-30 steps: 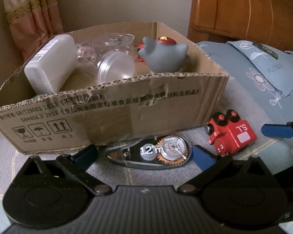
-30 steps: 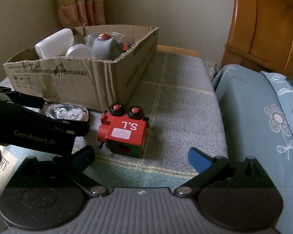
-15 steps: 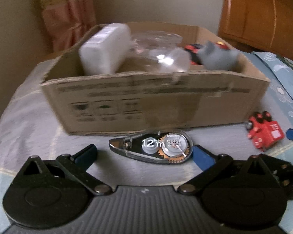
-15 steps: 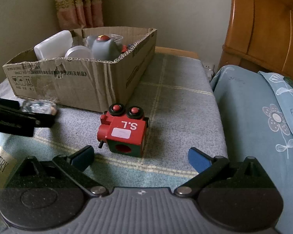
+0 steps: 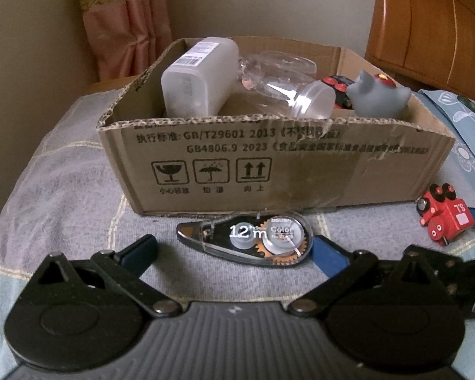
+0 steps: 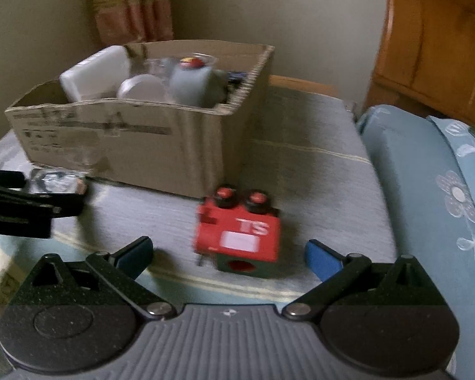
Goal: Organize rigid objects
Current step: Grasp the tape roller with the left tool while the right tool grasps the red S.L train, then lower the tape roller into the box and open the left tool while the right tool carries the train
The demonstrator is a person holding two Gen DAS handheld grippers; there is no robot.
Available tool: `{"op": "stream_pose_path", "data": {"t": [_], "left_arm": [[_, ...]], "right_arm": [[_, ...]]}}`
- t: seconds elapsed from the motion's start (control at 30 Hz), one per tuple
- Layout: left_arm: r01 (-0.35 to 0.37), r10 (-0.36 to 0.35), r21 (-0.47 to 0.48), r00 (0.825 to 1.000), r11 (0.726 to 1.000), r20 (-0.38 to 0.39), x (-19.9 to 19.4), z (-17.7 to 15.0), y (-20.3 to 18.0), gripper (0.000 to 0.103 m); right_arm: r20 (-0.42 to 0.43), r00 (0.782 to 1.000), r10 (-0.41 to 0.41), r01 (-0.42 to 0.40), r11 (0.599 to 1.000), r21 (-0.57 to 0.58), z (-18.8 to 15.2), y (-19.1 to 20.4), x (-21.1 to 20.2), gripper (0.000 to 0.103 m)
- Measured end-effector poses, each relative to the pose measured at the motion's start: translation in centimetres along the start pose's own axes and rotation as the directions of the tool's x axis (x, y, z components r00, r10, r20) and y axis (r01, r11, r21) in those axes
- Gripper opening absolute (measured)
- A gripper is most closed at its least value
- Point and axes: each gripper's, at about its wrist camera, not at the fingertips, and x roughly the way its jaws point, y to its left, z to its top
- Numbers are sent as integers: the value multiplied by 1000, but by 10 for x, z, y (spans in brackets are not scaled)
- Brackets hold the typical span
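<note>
A correction tape dispenser [image 5: 247, 242], clear and black and marked "12 m", lies flat on the grey blanket just in front of the cardboard box [image 5: 300, 164]. My left gripper [image 5: 234, 251] is open around it, blue fingertips level with its two ends. A red toy train block [image 6: 240, 232] stands on the blanket between the open fingers of my right gripper [image 6: 229, 253]. The same train [image 5: 445, 217] shows at the right of the left wrist view. The box [image 6: 136, 145] holds a white bottle [image 5: 199, 77], clear jars [image 5: 288, 91] and a grey toy [image 5: 380, 99].
A blue floral pillow [image 6: 427, 171] lies to the right of the blanket. A wooden headboard [image 6: 437, 44] rises behind it. A pink curtain [image 5: 123, 22] hangs at the back left. The left gripper's black body [image 6: 25, 209] reaches in at the left of the right wrist view.
The left gripper swung left, then settled squarely on the tape dispenser, a little closer. The right gripper moved forward towards the red train, which now sits between its fingers.
</note>
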Motion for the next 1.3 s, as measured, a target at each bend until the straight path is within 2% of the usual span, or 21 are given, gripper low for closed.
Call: {"op": "stream_pose_path", "data": {"t": [0.27, 0.47, 0.57, 0.63, 0.9, 1.1, 1.3], "left_arm": [[9, -9, 0, 1000, 1000, 0, 1, 4, -3, 100], [21, -21, 21, 1000, 1000, 8, -2, 6, -7, 89], [30, -30, 35, 1000, 999, 2, -2, 7, -10, 89], [38, -38, 49, 999, 998, 1, -3, 6, -10, 89], [77, -72, 166, 997, 983, -38, -12, 5, -15, 89], [150, -131, 266, 987, 952, -89, -29, 8, -12, 89], [229, -201, 309, 972, 923, -120, -55, 17, -8, 89]], "right_arm": [[17, 1000, 7, -7, 1000, -13, 6, 11, 0, 84], [21, 1000, -15, 15, 1000, 1, 8, 9, -2, 72], [22, 999, -24, 24, 1000, 5, 8, 7, -3, 65], [20, 999, -27, 26, 1000, 4, 8, 6, -4, 57], [-11, 1000, -13, 12, 996, -88, 10, 9, -9, 56], [-61, 996, 60, -67, 990, -127, 10, 7, -23, 56], [-92, 990, 109, -122, 981, -152, 15, 7, -43, 56]]}}
